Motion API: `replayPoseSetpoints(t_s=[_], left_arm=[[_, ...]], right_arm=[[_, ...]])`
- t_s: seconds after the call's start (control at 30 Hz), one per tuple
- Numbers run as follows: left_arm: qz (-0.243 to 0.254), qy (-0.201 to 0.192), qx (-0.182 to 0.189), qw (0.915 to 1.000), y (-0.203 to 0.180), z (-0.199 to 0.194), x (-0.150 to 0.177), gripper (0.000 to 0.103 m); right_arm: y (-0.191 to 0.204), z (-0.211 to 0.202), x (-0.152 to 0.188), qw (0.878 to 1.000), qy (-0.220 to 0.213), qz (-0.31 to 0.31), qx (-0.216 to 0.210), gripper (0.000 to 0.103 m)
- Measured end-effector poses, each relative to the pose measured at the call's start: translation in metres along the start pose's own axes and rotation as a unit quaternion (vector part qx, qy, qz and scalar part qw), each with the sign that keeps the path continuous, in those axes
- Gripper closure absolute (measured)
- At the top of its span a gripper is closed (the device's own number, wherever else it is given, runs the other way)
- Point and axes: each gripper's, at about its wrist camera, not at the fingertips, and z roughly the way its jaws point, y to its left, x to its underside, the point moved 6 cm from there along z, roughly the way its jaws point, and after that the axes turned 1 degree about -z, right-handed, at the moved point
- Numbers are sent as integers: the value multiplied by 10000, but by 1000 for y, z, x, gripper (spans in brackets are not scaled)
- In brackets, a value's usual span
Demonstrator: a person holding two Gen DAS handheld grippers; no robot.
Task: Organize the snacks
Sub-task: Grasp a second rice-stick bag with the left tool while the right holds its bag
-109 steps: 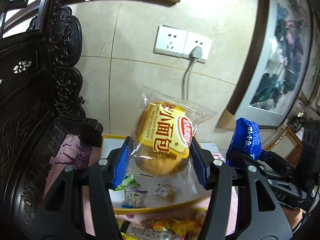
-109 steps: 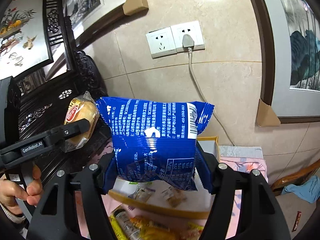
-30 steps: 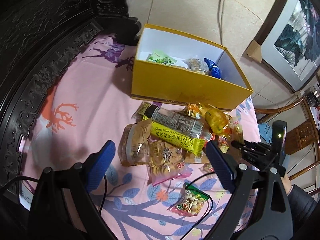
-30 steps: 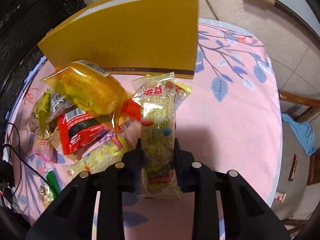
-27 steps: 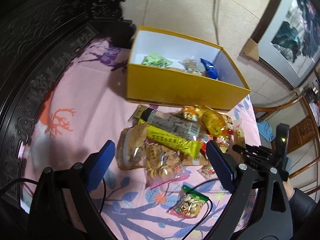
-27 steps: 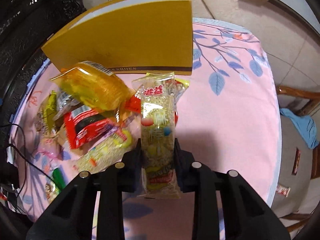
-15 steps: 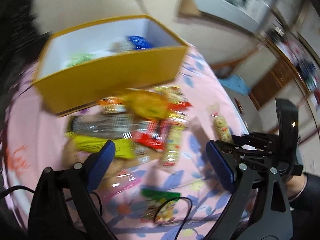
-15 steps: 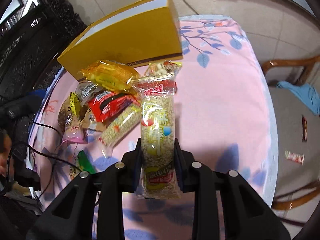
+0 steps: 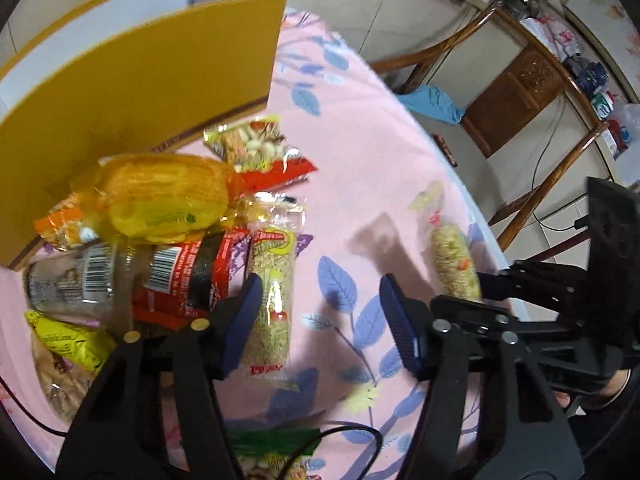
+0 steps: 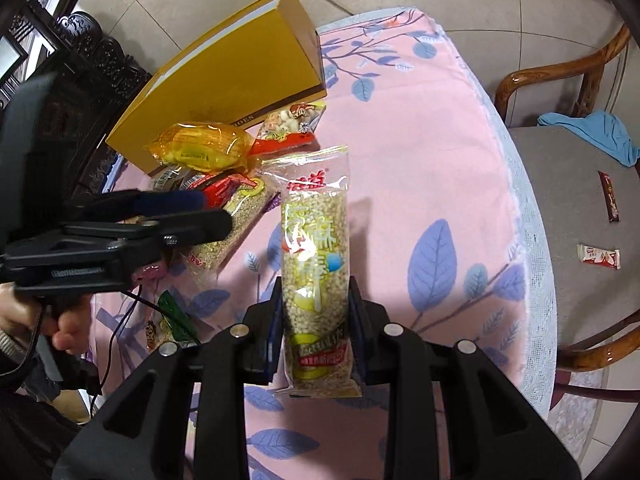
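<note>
My right gripper (image 10: 314,312) is shut on a long clear packet of puffed-rice bar (image 10: 316,264) and holds it above the pink tablecloth (image 10: 420,184); the packet also shows in the left wrist view (image 9: 452,256). My left gripper (image 9: 320,320) is open and empty, low over the cloth, with a second rice-bar packet (image 9: 270,300) lying by its left finger. The yellow box (image 9: 140,68) stands behind a pile of snacks: a yellow cake bag (image 9: 160,200), a red packet (image 9: 188,280) and a peanut packet (image 9: 252,144).
A wooden chair (image 10: 580,184) with a blue cloth (image 10: 592,132) stands right of the table; two small wrappers (image 10: 598,258) lie on its seat. A black cable (image 10: 132,320) and a green packet (image 10: 172,320) lie at the table's near edge.
My left gripper has swung right and dropped low beside the second rice-bar packet. My right gripper has lifted its rice-bar packet back from the pile.
</note>
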Motion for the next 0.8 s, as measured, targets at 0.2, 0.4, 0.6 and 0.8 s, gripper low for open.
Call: replayPoseSetpoints(t_s=[0.2,0.4,0.6,0.8], left_arm=[[-99,246,-164,9995,9,17,-3,44],[-193,502,-352,9979,18,28,3,44],[-232,514,-475,9973,23,32,6,58],[-327,540,-387,9972,31,27,10,73]], right_arm=[[-6,0,-2,9999,-20,114,-80,73],[-4,5,-4,9999,-3,39,-157,73],[-3,11,-3,9998,72,8,-173,74],[-3,11,-4,9998,72,-21,-157,74]])
